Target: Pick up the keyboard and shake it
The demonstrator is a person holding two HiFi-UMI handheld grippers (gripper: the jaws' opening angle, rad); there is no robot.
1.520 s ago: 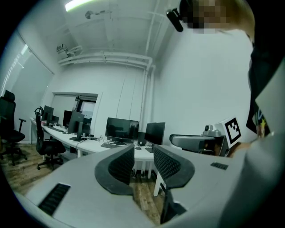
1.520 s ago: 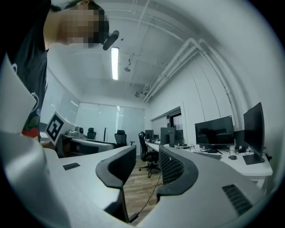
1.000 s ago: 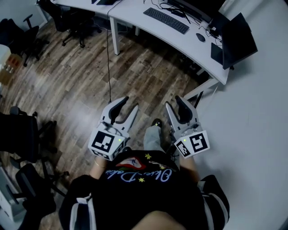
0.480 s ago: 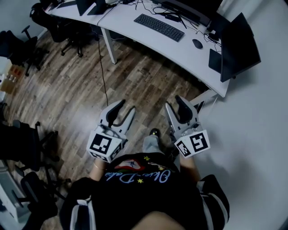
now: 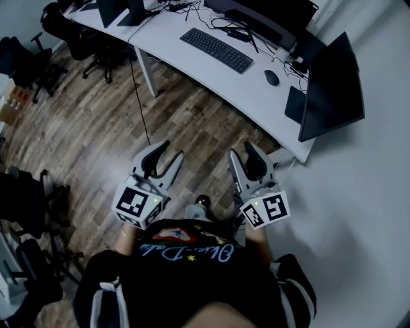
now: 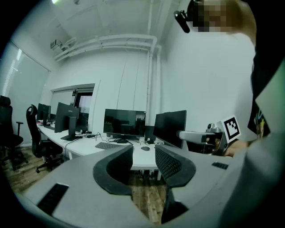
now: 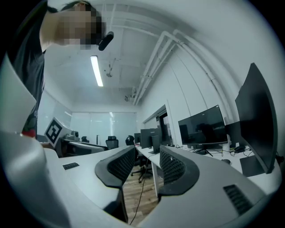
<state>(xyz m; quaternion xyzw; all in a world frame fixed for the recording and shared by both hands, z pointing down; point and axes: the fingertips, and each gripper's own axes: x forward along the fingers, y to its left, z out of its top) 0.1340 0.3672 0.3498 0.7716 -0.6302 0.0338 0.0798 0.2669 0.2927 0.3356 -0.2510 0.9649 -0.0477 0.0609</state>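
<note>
Black flat keyboard (image 5: 216, 50) lies untouched on the white curved desk (image 5: 192, 61), with both grippers well short of it.

The keyboard sits in front of a wide black monitor (image 5: 259, 16). A dark mouse (image 5: 271, 77) is to its right on the same desk, and another black monitor (image 5: 333, 90) stands at the desk's right end. Left gripper (image 5: 170, 151) and right gripper (image 5: 241, 150) are held side by side over the brown wood-plank floor (image 5: 96, 122), pointing toward the desk. Both claws are released, jaws apart, nothing between them. A black office chair (image 5: 96, 48) stands by the desk at left.
</note>
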